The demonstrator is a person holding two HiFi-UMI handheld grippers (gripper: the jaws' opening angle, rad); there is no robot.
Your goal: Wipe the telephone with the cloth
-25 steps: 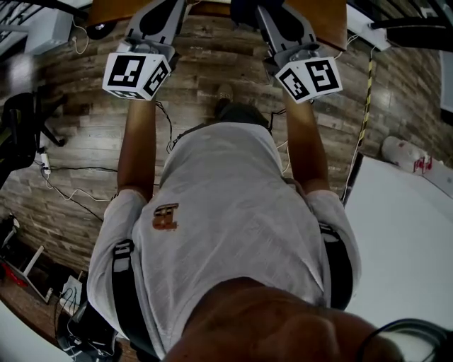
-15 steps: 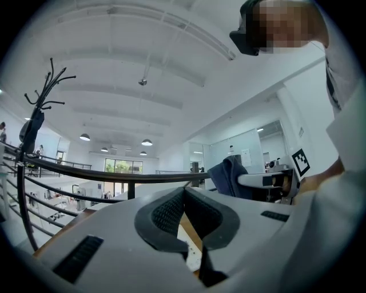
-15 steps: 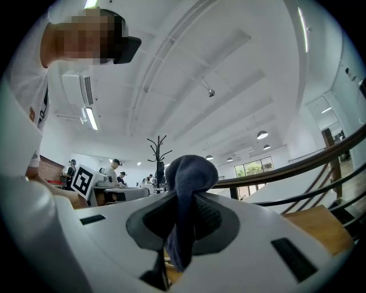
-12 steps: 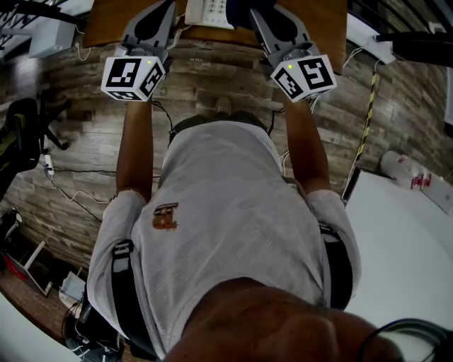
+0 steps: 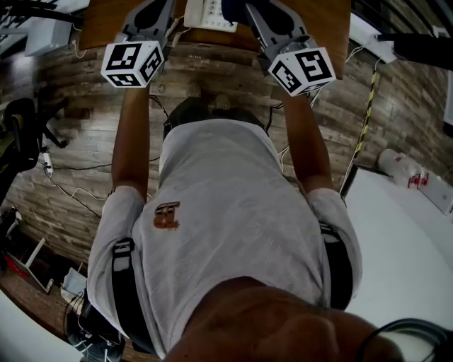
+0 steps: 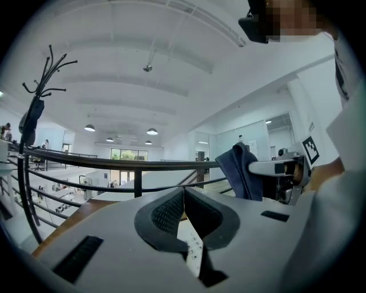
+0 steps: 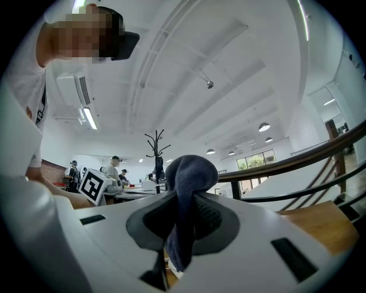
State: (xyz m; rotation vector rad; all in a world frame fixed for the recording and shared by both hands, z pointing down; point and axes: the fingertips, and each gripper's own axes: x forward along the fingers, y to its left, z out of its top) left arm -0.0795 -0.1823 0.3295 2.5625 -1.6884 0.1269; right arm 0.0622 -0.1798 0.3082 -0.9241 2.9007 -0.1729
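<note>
Right hand-held gripper (image 7: 183, 200) pinches the dark blue fabric cloth (image 7: 191, 171). Left hand-held gripper (image 6: 183, 194) is pressed together, empty. White push-button telephone (image 5: 210, 14) lies far on the brown wooden bench (image 5: 106, 15), between both, just left of the cloth-bearing one. Its long axis is cropped.

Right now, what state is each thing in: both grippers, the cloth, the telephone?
left gripper: shut, nothing between its jaws.
right gripper: shut on the cloth.
cloth: dark blue, bunched above the jaws, one end hanging below them.
telephone: white, lying on the wooden table, mostly out of frame; whether the handset is on or off cannot be told.
</note>
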